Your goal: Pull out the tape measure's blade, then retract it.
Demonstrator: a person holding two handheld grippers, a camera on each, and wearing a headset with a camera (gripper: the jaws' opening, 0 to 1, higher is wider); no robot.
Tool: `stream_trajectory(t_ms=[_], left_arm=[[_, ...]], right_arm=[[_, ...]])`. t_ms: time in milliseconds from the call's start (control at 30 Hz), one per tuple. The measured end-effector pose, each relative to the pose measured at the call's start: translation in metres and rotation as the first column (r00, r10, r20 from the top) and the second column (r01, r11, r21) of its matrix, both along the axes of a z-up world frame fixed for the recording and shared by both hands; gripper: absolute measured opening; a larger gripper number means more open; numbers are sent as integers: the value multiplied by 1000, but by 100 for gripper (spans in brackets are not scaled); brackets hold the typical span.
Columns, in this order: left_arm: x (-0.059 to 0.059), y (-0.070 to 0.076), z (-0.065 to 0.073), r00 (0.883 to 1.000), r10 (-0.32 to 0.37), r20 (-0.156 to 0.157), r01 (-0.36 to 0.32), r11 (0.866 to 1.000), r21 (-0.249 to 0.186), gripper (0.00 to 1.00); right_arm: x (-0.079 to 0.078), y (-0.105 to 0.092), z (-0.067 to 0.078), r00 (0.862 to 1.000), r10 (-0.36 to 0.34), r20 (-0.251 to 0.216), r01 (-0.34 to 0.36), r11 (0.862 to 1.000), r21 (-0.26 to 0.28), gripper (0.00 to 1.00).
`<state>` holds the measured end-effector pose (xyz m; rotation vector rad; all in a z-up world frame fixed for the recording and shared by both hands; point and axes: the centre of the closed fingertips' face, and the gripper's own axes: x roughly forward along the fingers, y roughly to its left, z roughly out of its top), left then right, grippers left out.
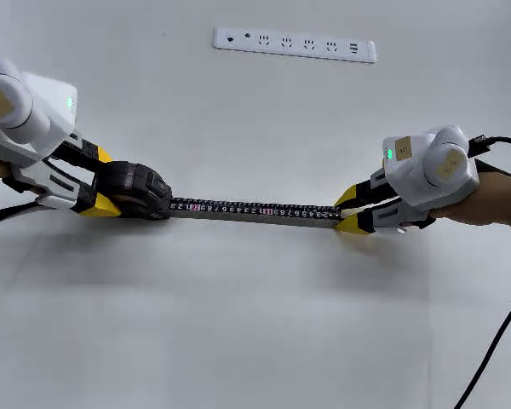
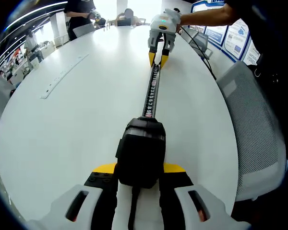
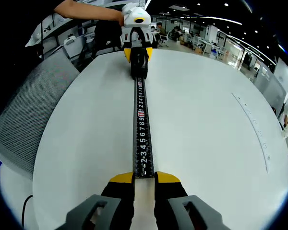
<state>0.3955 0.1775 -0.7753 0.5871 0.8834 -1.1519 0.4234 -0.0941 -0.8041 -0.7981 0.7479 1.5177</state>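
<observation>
At mid-left of the head view, your left gripper (image 1: 105, 181) clamps the black tape measure (image 1: 138, 189) by its case. Its blade (image 1: 251, 210) stretches rightward across the centre, above the white table (image 1: 255, 324), to your right gripper (image 1: 349, 210), whose jaws pinch the blade's tip at mid-right. A power strip (image 1: 294, 44) lies at top centre.

White power strip (image 1: 295, 44) flat on white table (image 1: 238, 324).

White table (image 1: 238, 324) — power strip (image 1: 294, 43)
</observation>
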Motion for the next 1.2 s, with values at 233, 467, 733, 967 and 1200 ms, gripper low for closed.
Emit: stream_trajectory(t_ms=[233,467,733,967,1200], left_arm=[[-1,3,0,1000,-2,2,2,1000,7,28],[-3,8,2,1000,9,2,-9,1000,15,32],[-5,10,3,1000,27,-3,-27,1000,16,41],[-9,10,7,998,56,-3,-56,998,3,49],[-18,12,9,996,90,-10,-90,996,-9,55]], right_arm=[[0,-1,0,1000,-7,2,7,1000,-5,14],[1,-2,1,1000,-17,6,17,1000,-3,18],[1,-6,6,999,-38,7,38,999,5,23],[-2,-8,9,998,-62,7,62,998,8,30],[-8,-9,12,996,-88,10,88,996,17,38]])
